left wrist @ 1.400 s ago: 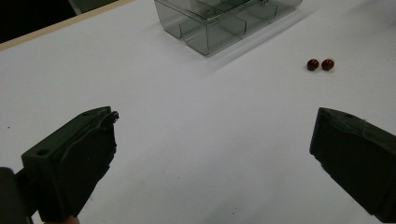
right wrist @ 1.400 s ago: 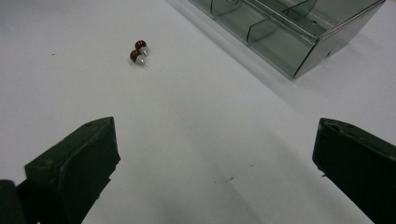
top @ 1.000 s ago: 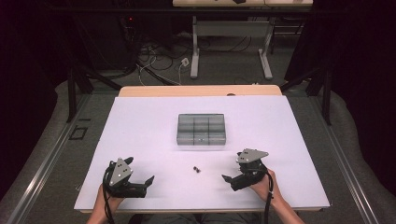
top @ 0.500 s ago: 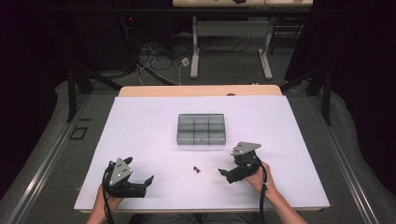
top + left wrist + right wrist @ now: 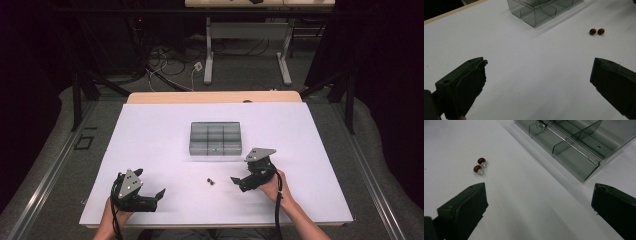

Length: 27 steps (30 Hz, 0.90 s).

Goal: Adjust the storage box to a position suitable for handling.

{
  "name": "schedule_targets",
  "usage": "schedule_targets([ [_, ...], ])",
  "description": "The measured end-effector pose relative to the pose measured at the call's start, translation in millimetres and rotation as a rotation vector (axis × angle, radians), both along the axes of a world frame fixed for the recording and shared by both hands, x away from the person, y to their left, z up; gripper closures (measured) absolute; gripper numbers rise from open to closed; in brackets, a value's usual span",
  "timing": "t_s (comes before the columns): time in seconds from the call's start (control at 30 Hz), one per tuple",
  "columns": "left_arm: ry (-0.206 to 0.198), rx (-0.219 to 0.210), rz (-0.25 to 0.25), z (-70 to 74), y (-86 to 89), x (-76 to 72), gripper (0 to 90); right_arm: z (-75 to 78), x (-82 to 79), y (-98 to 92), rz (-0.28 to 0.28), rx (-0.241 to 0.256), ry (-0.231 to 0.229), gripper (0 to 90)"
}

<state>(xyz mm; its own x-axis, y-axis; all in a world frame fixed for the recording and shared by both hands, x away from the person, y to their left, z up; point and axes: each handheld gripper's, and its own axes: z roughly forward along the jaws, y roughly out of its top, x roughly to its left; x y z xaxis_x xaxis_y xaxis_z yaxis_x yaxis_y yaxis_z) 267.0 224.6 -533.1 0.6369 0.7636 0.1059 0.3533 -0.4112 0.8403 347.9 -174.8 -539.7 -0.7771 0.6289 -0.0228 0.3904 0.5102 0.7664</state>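
White table (image 5: 165, 145), R gripper (image 5: 239, 181) moved closer to pins (image 5: 210, 181)

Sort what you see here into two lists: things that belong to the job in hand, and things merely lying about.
Part of the job:
two dark red push pins, side by side on the white table
clear compartment box
right gripper, open, nearest the pins
left gripper, open

Lying about:
cables on the floor beyond the table
grey desk frame behind

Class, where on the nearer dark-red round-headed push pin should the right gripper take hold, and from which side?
Grip the nearer dark-red round-headed push pin across its bulbous head, coming from above: it lies flat on the white table, its thin point offers little purchase, and its twin crowds one side.
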Motion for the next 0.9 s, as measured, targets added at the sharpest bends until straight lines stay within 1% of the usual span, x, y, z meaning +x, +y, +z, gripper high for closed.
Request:
schedule_targets([
  [0.07, -0.005, 0.004, 0.002, 0.5, 0.4, -0.2, 0.2, 1.3, 2.9, 1.9, 0.001, -0.004, -0.008, 0.0],
  [0.17, 0.000, -0.003, 0.003, 0.2, 0.3, -0.3, 0.1, 2.7, 5.6, 2.0, 0.001, -0.005, -0.002, 0.0],
  [0.23, 0.001, -0.001, 0.001, 0.1, 0.8, 0.0, 0.2, 3.2, 10.5, 2.3, -0.005, 0.012, 0.000, 0.0],
  [0.3, 0.001, 0.000, 0.000, 0.1, 0.9, 0.0, 0.2, 3.2, 11.6, 2.4, -0.005, 0.017, 0.004, 0.0],
  [0.37, 0.004, 0.001, 0.000, -0.2, 0.9, -0.1, 0.1, 4.9, 14.6, 2.1, -0.002, 0.028, 0.017, 0.0],
  [0.4, 0.005, 0.002, 0.000, -0.3, 0.9, -0.2, 0.1, 4.9, 14.6, 2.1, -0.002, 0.028, 0.017, 0.0],
  [0.43, 0.005, 0.006, -0.003, -0.2, 1.2, -0.1, 0.2, 4.8, 15.3, 2.6, -0.012, 0.039, 0.007, 0.0],
  [0.47, 0.006, 0.004, -0.002, -0.3, 1.1, 0.0, 0.1, 5.9, 15.9, 2.1, -0.006, 0.038, 0.015, 0.0],
  [0.6, 0.009, 0.003, 0.000, -0.6, 0.4, 0.0, 0.1, 6.3, 18.7, 3.7, -0.007, 0.043, 0.012, 0.0],
  [0.63, 0.009, 0.004, -0.002, -0.6, 0.3, -0.1, 0.1, 5.0, 19.7, 5.4, -0.010, 0.064, 0.004, 0.0],
  [0.67, 0.007, 0.008, -0.004, -0.4, 0.7, -0.1, 0.2, 6.8, 21.3, 6.6, 0.000, 0.046, 0.021, 0.0],
  [0.77, 0.007, 0.009, -0.002, -0.4, 1.2, 0.0, 0.2, 8.3, 23.4, 8.3, 0.007, 0.043, 0.021, 0.0],
  [0.8, 0.008, 0.008, -0.001, -0.4, 1.3, -0.1, 0.1, 8.9, 24.1, 9.6, 0.005, 0.050, 0.017, 0.0],
  [0.87, 0.011, 0.002, 0.003, -0.7, 1.2, -0.4, 0.2, 11.6, 26.2, 11.4, 0.010, 0.041, 0.017, 0.1],
  [0.9, 0.011, 0.004, 0.003, -0.9, 1.2, -0.4, 0.2, 13.0, 28.7, 13.4, 0.012, 0.047, 0.015, 0.7],
])
